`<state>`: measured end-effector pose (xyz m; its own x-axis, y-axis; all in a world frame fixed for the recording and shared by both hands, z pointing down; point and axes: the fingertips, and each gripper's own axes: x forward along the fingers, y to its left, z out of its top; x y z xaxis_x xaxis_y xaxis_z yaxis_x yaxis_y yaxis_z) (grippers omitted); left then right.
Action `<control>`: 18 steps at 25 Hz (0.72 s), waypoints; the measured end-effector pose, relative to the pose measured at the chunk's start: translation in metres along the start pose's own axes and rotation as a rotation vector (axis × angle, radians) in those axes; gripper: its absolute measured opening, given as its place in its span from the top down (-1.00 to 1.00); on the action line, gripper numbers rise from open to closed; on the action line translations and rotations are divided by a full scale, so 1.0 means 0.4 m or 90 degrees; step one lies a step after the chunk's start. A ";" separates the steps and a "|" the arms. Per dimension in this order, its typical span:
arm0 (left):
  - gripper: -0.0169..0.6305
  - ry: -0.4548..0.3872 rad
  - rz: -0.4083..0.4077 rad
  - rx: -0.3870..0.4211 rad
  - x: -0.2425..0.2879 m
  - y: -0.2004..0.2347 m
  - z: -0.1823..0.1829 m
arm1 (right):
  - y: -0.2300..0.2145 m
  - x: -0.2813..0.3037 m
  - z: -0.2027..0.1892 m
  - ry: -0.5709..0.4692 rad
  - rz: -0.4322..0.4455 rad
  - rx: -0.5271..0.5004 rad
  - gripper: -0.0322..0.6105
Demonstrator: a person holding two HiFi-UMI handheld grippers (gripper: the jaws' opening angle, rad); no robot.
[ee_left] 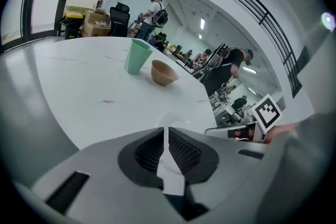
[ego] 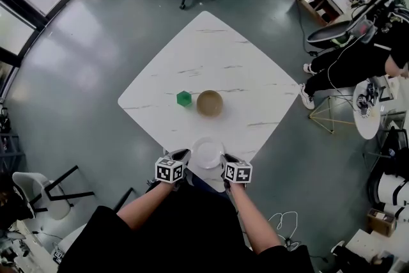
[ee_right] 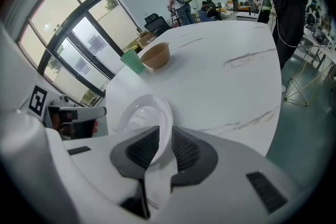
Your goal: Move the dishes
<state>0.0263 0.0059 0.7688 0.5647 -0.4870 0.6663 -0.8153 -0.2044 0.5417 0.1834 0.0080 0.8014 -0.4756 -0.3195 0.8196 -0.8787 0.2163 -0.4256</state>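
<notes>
Got both claws on the white plate (ego: 208, 152), which is at the near corner of the bench (ego: 211, 48), lower middle of the head view. My left claw (ee_left: 167, 140) pinches its left rim and my right claw (ee_right: 163, 139) pinches the right rim. Further up the frame, a brown bowl (ego: 209, 103) and a green cup (ego: 184, 98) stand just beside each other.
</notes>
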 end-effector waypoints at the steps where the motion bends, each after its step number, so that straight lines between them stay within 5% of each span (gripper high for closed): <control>1: 0.89 0.006 0.004 0.002 0.007 0.005 -0.005 | 0.001 0.000 -0.001 0.001 -0.001 -0.002 0.63; 18: 0.87 0.068 0.041 0.018 0.075 0.041 -0.049 | -0.017 0.022 -0.009 0.021 0.008 0.001 0.61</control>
<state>0.0324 0.0047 0.8079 0.5204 -0.4076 0.7504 -0.8526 -0.1999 0.4827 0.1853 0.0069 0.8126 -0.4844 -0.2861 0.8268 -0.8730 0.2189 -0.4358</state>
